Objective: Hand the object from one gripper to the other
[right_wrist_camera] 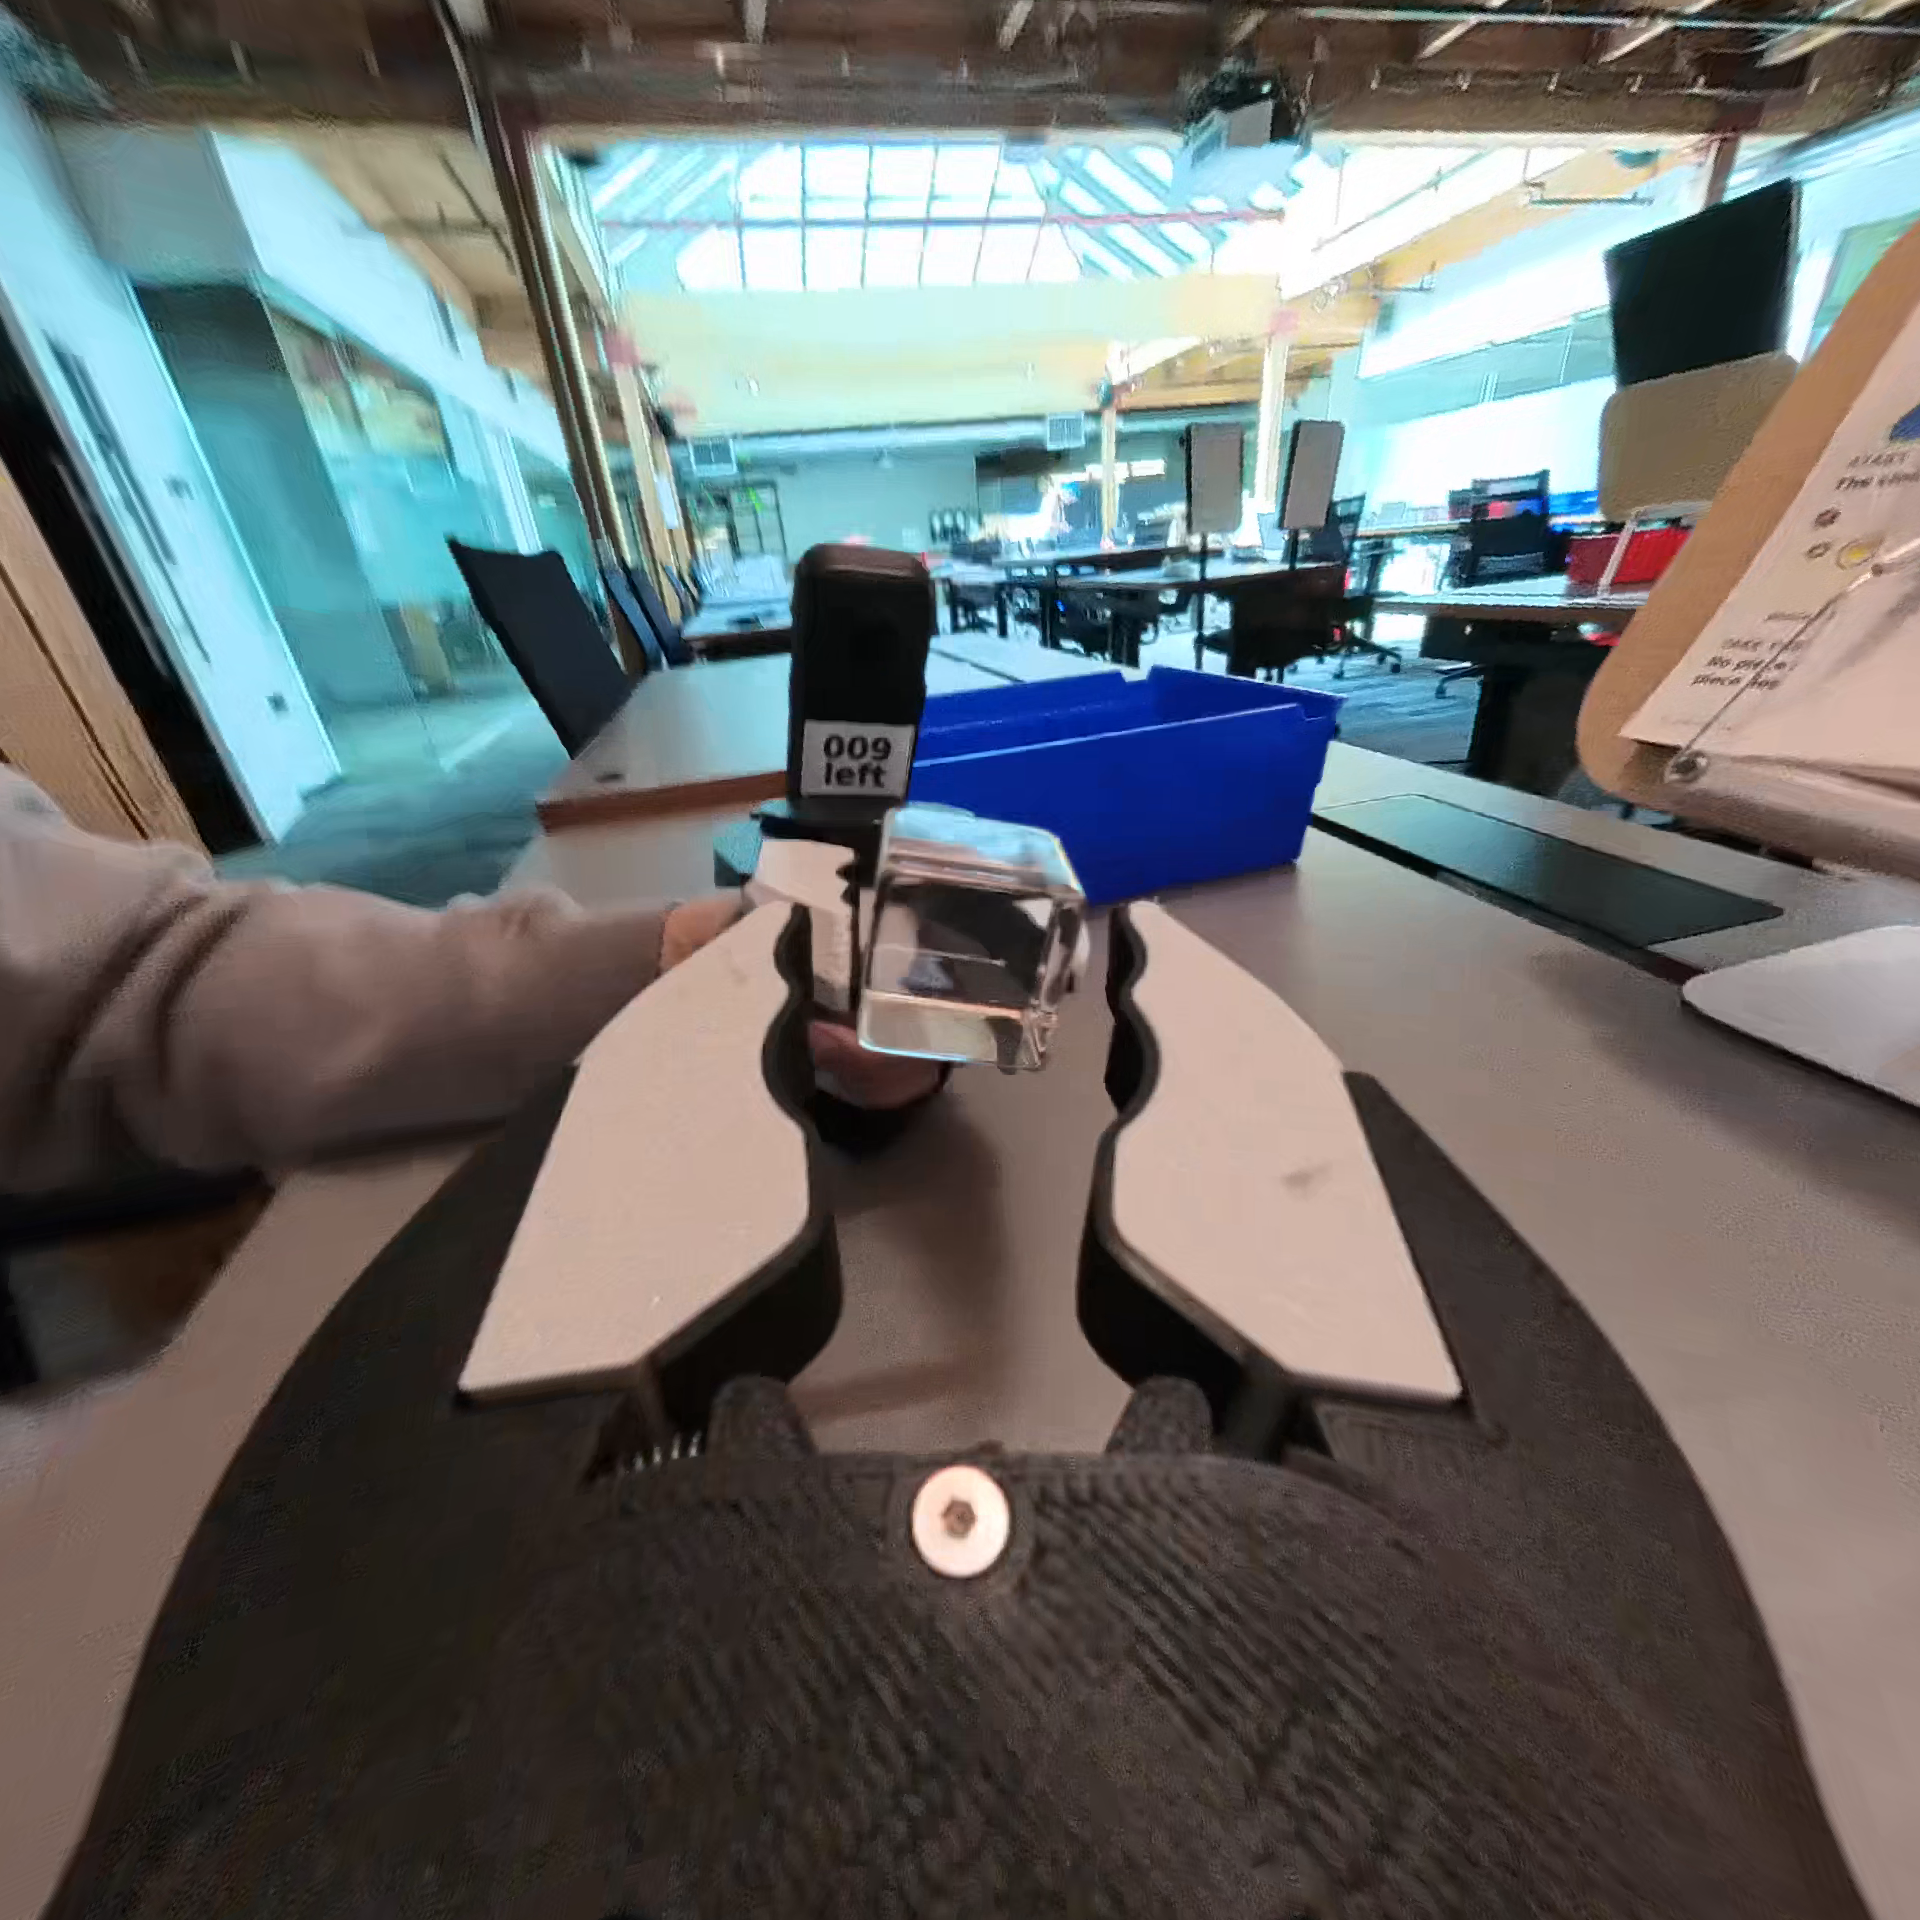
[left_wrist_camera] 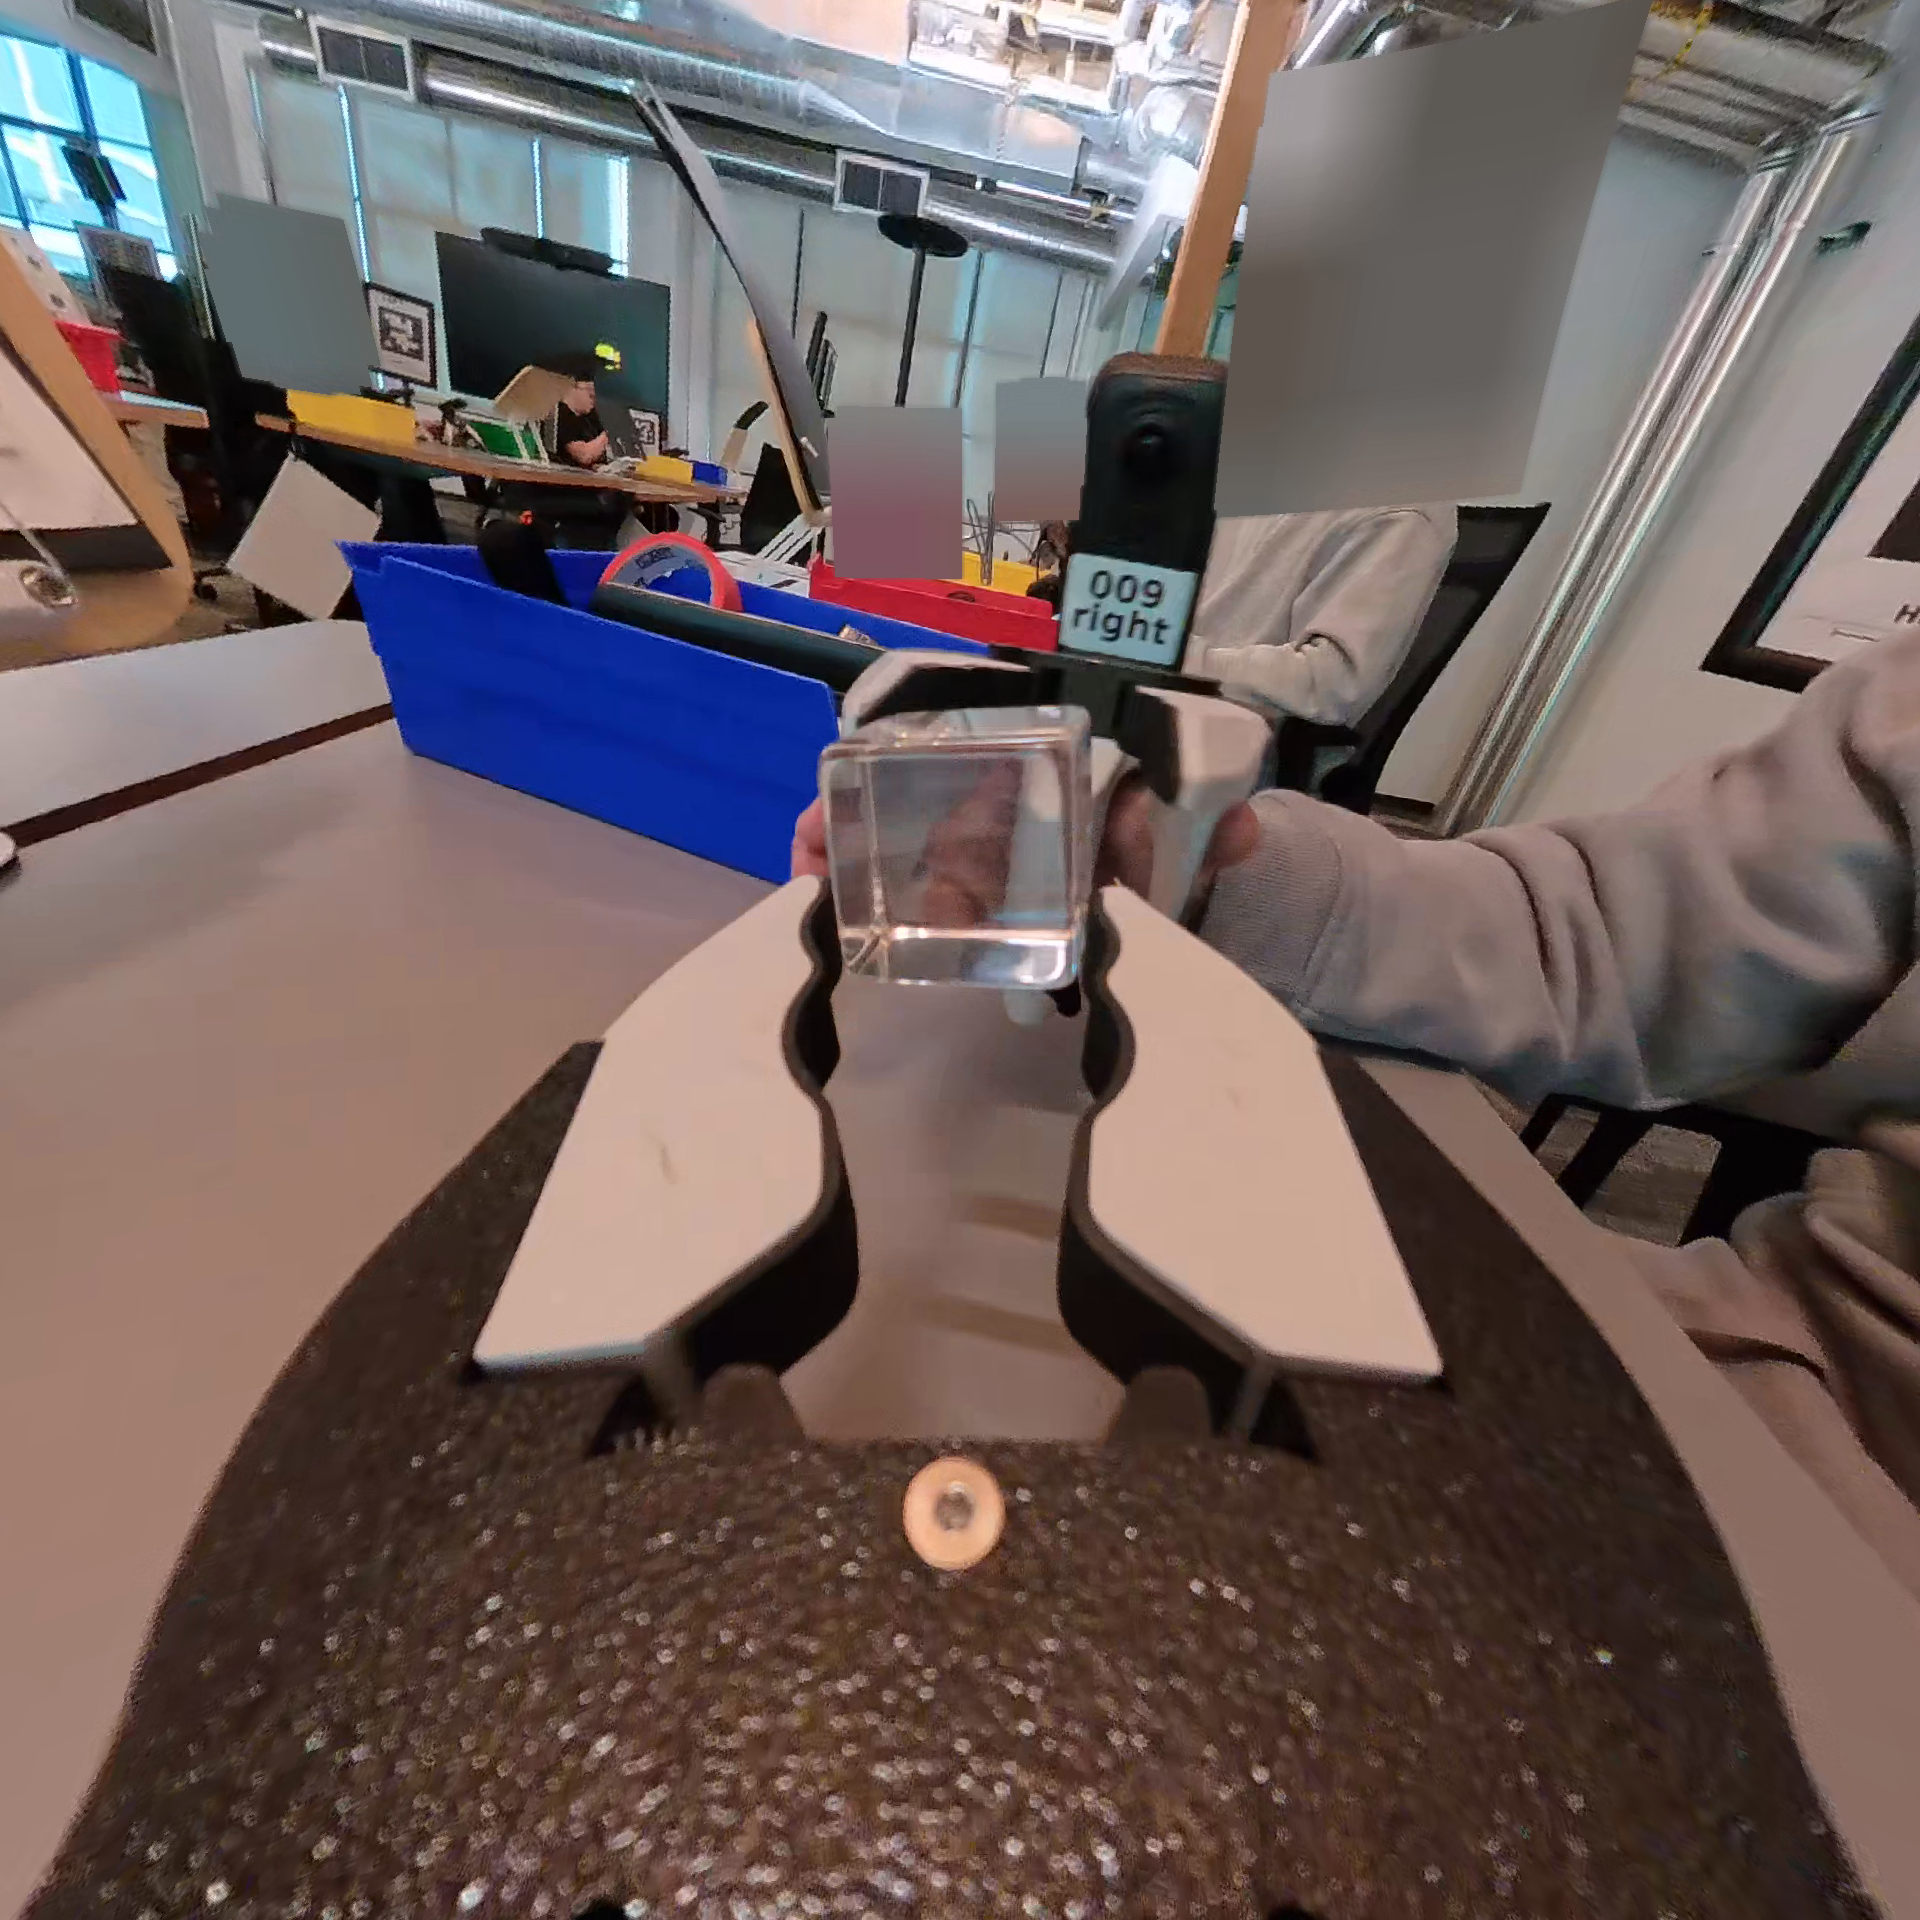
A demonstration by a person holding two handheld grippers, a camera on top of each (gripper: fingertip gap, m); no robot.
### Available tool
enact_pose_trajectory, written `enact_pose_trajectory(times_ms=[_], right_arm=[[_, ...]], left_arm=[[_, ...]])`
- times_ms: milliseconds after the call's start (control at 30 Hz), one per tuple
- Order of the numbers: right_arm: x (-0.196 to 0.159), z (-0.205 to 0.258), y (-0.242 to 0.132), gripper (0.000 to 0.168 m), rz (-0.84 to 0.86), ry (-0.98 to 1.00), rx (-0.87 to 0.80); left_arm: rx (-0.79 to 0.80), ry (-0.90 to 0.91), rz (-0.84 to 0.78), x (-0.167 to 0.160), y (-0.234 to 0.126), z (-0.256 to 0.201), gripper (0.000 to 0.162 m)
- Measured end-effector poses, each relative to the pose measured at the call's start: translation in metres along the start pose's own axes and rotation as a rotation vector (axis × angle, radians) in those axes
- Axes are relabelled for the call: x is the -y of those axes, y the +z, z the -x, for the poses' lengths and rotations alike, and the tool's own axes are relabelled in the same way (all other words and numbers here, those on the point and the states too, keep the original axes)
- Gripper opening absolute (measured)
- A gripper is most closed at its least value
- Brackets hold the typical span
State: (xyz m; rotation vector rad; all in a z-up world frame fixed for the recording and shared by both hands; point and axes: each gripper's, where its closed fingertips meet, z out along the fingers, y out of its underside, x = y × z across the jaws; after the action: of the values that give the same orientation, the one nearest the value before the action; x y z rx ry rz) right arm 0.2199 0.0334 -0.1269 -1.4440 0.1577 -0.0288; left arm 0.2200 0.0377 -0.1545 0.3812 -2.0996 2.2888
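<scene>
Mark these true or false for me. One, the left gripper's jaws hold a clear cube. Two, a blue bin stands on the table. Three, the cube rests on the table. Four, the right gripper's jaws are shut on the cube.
1. The left gripper has a clear cube between its jaws. True.
2. A blue bin stands on the table. True.
3. The cube rests on the table. False: it is held up in the air, clear of the tabletop.
4. The right gripper is shut on the cube. False: its jaws are open, one on each side of the cube, with a gap visible in the right wrist view.
</scene>
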Motion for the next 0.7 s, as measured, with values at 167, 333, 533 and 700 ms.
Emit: enact_pose_trajectory(times_ms=[167, 333, 533, 700], right_arm=[[-0.006, 0.003, 0.004, 0.049, 0.009, 0.028, -0.001], [-0.006, -0.006, 0.007, 0.042, 0.022, 0.031, -0.064], [-0.006, -0.058, -0.012, 0.042, -0.092, 0.106, -0.477], [0.000, -0.059, -0.017, 0.042, -0.246, 0.274, -0.515]], left_arm=[[0.005, 0.070, 0.033, -0.004, 0.005, -0.005, 0.044], [0.059, 0.103, 0.045, -0.004, 0.007, 0.000, 0.045], [0.524, 0.378, -0.024, 0.017, 0.008, 0.029, 0.057], [0.770, 0.625, 0.080, 0.010, 0.021, 0.031, 0.050]])
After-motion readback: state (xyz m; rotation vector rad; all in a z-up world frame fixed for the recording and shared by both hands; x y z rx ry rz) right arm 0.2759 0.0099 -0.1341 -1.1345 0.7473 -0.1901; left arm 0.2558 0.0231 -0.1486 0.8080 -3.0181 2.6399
